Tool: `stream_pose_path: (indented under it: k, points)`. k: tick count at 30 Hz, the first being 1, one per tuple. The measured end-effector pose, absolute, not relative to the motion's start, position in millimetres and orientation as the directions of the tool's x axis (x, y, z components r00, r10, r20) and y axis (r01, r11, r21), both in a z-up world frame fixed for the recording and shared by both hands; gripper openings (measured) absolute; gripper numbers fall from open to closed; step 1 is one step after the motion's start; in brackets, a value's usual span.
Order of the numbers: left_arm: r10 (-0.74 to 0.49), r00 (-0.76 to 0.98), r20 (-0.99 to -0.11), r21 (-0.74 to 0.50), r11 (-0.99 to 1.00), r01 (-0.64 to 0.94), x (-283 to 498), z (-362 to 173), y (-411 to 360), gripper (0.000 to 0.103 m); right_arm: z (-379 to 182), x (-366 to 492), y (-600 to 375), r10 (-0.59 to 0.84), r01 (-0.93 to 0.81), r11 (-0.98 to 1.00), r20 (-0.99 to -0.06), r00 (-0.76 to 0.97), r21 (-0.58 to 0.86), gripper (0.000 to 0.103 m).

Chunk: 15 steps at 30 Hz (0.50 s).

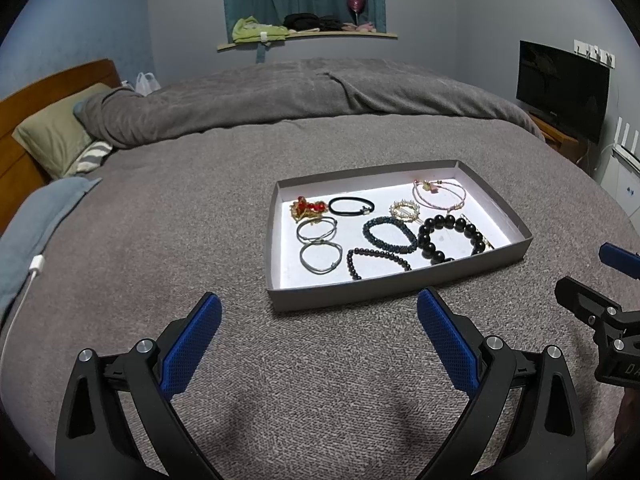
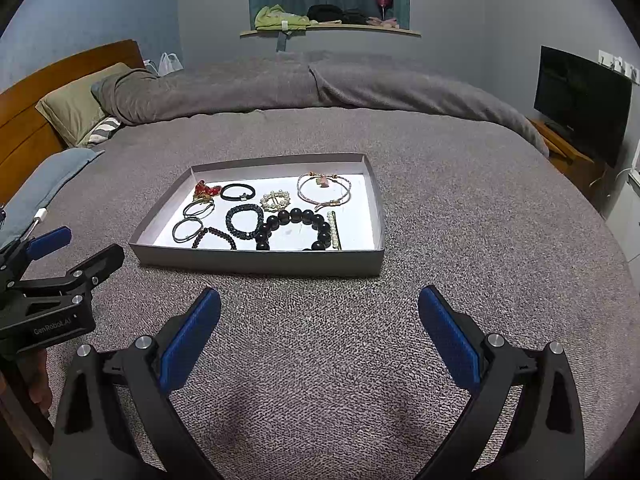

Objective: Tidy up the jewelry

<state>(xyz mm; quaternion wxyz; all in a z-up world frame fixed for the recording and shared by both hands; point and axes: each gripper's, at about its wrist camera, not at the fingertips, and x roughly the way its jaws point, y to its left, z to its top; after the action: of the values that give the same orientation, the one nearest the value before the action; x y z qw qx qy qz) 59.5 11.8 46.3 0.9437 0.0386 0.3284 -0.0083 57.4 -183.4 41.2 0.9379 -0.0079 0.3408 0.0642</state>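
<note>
A shallow grey box lid [image 1: 400, 292] [image 2: 260, 266] with a white floor lies on the grey bed. In it lie several pieces: a big black bead bracelet [image 1: 452, 236] [image 2: 296, 228], a dark teal bead bracelet [image 1: 388, 236] [image 2: 244, 220], a thin dark bead bracelet [image 1: 376, 260] [image 2: 214, 238], two grey hair ties [image 1: 320, 256] [image 2: 188, 228], a black hair tie [image 1: 350, 205] [image 2: 238, 191], a red ornament [image 1: 306, 208] [image 2: 206, 190], a pearl brooch [image 1: 405, 210] [image 2: 275, 200] and a pink cord bracelet [image 1: 440, 194] [image 2: 324, 190]. My left gripper [image 1: 320, 320] and right gripper [image 2: 320, 316] are open and empty, short of the lid.
A grey blanket [image 2: 360, 360] covers the bed. Pillows [image 1: 56, 136] and a wooden headboard [image 1: 24, 104] are at the left. A white charging cable [image 1: 24, 292] lies at the bed's left edge. A TV [image 2: 580, 100] stands at the right.
</note>
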Motion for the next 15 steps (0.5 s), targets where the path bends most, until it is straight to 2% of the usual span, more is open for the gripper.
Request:
stream_pose_path:
  k: [9,15]
  points:
    - [0.011,0.799,-0.601,0.089,0.995,0.053,56.8,45.5,10.3,0.097,40.0,57.8,-184.9,0.114,-0.122,0.992,-0.643,0.757,0.033,0.098]
    - [0.003,0.779,-0.627,0.080,0.995,0.060,61.1,40.6,10.3,0.097,37.2,58.0,-186.2,0.115,-0.119,0.992,-0.648,0.753,0.037,0.098]
